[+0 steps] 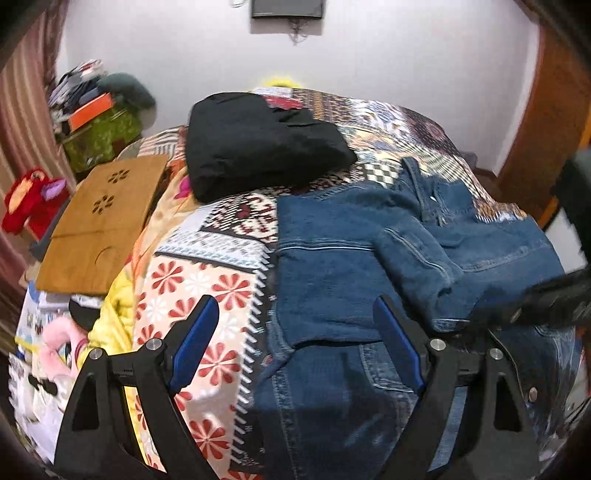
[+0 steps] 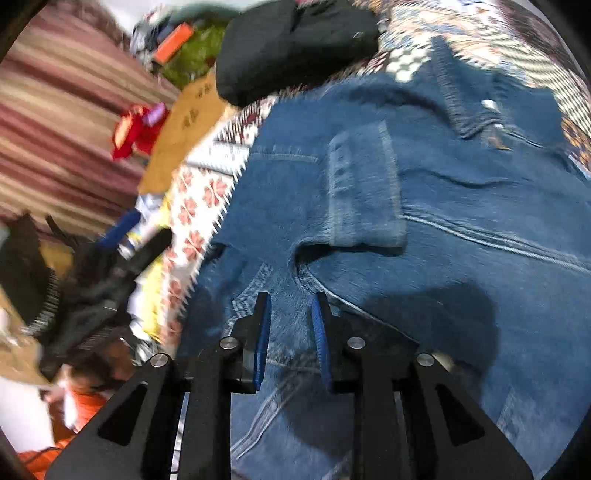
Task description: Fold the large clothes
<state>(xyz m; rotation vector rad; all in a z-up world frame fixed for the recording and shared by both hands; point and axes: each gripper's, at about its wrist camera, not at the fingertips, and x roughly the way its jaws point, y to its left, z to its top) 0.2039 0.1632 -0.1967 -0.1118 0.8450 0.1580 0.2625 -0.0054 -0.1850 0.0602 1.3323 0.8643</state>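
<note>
Left gripper [image 1: 295, 343], black frame with blue pads, jaws spread wide, nothing between them, hovering over near edge of blue denim jacket [image 1: 406, 258] where it meets the bedcover. Right gripper [image 2: 290, 339], same build, jaws only a narrow gap apart, no cloth pinched between pads as far as visible, hanging just above jacket's lower front; picture motion-blurred, contact with denim not clear. In left wrist view, right gripper [image 1: 546, 306] enters as dark blur from right edge, over jacket. In right wrist view, left gripper [image 2: 122, 236] visible at left, blurred, blue pad showing, beside jacket's edge.

Denim jacket spread on bed, partly folded: one sleeve laid across body, cuff [image 2: 365, 188] lying flat on chest panel, collar [image 1: 428, 195] at far end, metal button [image 1: 532, 394] near hem.

Under jacket, multicoloured patchwork bedcover [image 1: 207, 295] with red flower squares and zigzag border. Beyond jacket, bundled black garment [image 1: 258, 147] on same cover, apart from denim. Left of bed, brown wooden lap tray with flower cut-outs [image 1: 103, 229]. Further left, red plush toy [image 1: 29, 203], striped curtain [image 1: 22, 110], pile of clutter with orange box [image 1: 92, 110]. White wall [image 1: 369, 48] behind, dark screen [image 1: 288, 9] mounted at top.
</note>
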